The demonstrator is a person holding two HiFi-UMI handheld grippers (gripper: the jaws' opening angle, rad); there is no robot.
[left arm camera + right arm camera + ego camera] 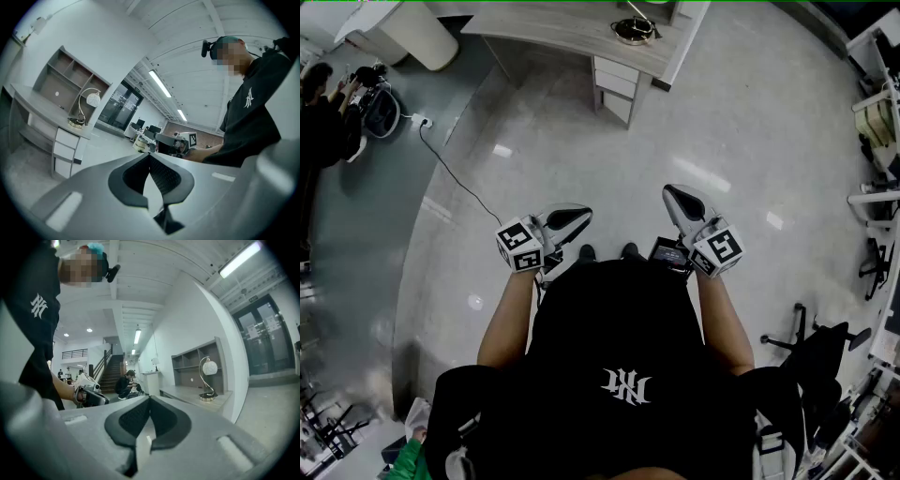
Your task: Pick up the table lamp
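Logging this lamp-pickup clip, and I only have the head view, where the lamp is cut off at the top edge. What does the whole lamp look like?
Observer: In the right gripper view the table lamp stands upright on the desk. It has a round white shade hanging from a curved metal stem over a round base.
Operator: Is either hand-held gripper carrying anything?
Observer: No. Seen along their jaws, the left hand-held gripper and the right hand-held gripper are both shut with nothing between them.
Operator: What is behind the lamp?
Observer: Open shelves rise from the back of the desk against the wall.
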